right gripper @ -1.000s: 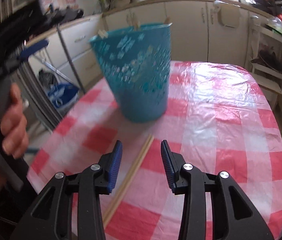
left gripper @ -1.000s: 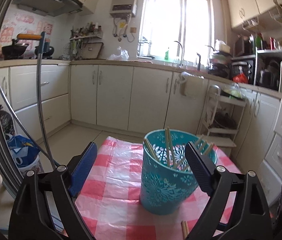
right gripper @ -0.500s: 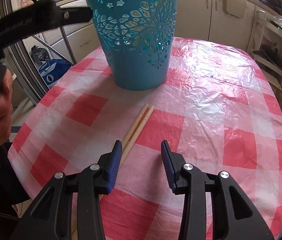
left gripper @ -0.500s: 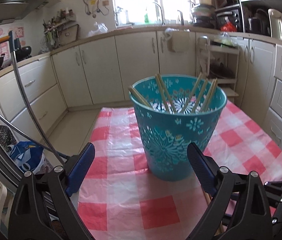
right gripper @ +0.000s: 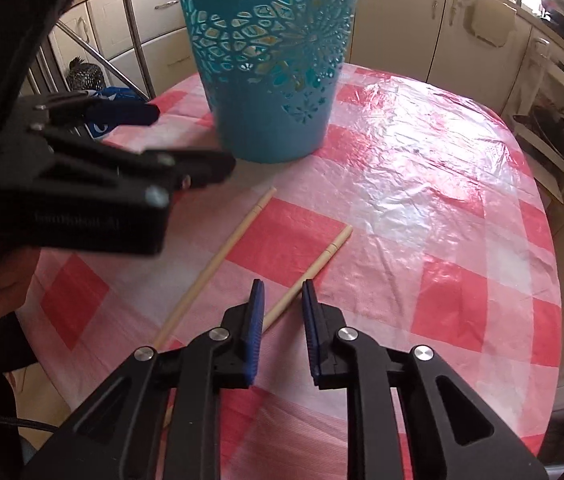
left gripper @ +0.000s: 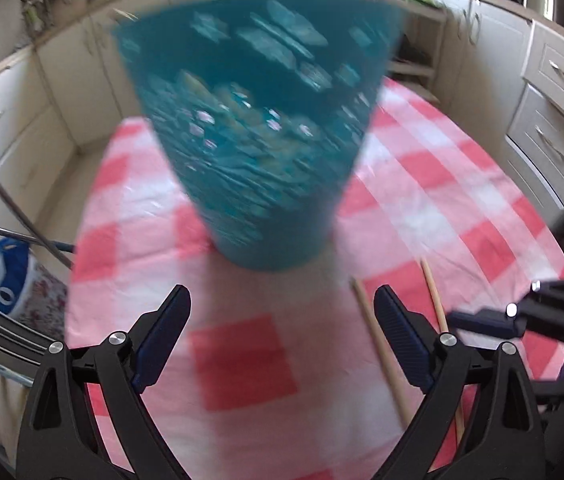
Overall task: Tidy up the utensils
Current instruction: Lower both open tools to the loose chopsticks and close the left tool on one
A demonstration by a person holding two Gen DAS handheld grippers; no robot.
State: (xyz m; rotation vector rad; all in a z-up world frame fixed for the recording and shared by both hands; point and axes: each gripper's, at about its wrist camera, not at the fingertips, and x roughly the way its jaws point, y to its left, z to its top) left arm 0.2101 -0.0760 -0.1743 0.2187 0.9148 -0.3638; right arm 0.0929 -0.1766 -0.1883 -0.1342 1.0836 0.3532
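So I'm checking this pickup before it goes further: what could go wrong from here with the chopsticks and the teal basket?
The right gripper has just been narrowing around one wooden chopstick lying flat on the glossy checked plastic tablecloth; it may slip out. The second wooden chopstick lies apart, so it would be left behind. The open left gripper sits close to the teal perforated basket and might knock it.

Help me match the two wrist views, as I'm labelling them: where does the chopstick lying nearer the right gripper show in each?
Left wrist view: the chopstick lies at lower right, partly hidden behind the left gripper.
Right wrist view: it lies at centre, its near end between the pads of the right gripper, whose jaws have just been closing.
Shared landmark: the teal basket.
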